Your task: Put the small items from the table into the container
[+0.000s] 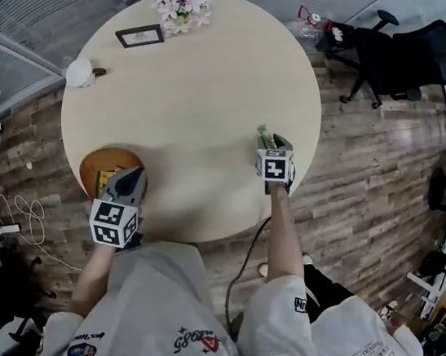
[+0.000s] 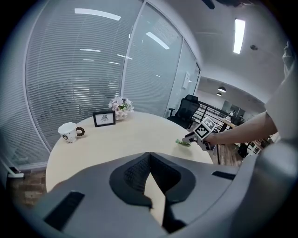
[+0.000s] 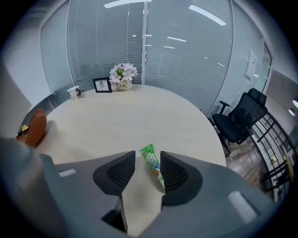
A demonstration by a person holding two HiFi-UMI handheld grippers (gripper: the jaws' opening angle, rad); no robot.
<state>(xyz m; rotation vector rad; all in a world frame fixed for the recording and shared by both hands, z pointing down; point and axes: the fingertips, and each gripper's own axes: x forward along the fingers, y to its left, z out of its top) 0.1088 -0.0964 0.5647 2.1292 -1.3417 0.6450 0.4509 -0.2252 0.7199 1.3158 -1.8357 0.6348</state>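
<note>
The left gripper (image 2: 149,155) hangs over the orange container (image 1: 93,167), its jaws pressed together with nothing between them. Well to the right of the container, the right gripper (image 3: 148,155) points down at the table (image 1: 195,87). Its jaws stand apart around a green packet (image 3: 153,165), which lies close along one pad, perhaps touching it.

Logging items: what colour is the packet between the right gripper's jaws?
Green packet, white print; clearest in right gripper view.

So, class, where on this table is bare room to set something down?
Free: the middle of the table, bordered by cup, picture frame and flowers at the far edge, the container near left, the green packet right. Crowded: that far-edge cluster.
</note>
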